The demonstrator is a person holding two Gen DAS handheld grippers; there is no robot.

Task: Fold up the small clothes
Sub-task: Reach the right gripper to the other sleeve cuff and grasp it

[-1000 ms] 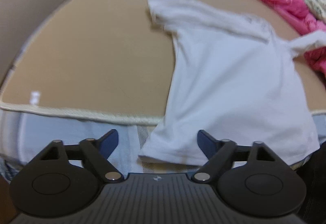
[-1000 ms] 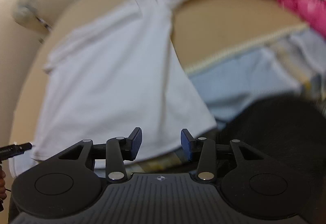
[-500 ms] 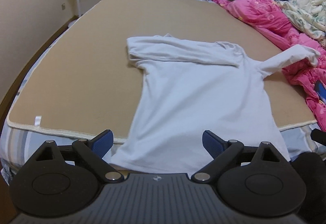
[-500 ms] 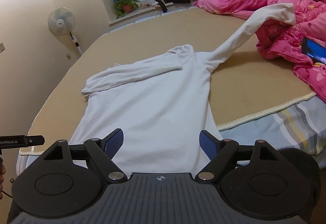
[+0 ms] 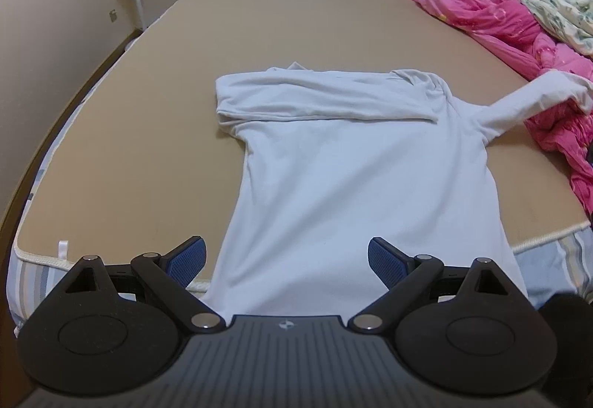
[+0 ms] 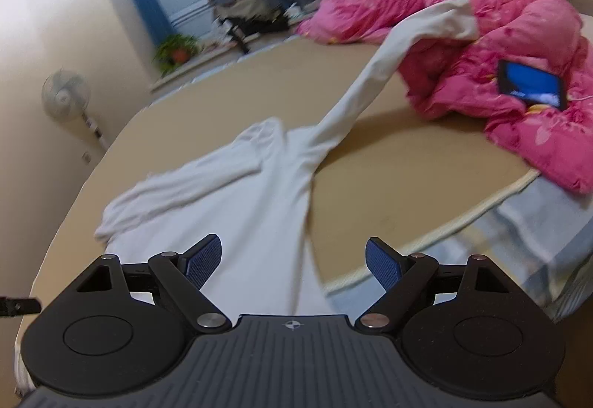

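White shirt (image 5: 355, 178) lies flat on the mat (image 5: 148, 133) for folding, one sleeve (image 6: 363, 93) outstretched; left gripper (image 5: 287, 259) and right gripper (image 6: 292, 261) gape, empty

No text, label or number is legible anywhere.

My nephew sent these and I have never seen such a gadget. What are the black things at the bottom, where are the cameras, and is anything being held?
Each picture comes from a camera on a hand-held two-finger gripper, looking along its blue-padded fingers. One shows the left gripper, the other the right gripper. Both are open and hold nothing. A white long-sleeved shirt lies on the tan mattress, one sleeve folded across its chest, the other sleeve reaching onto a pink quilt where a phone rests.
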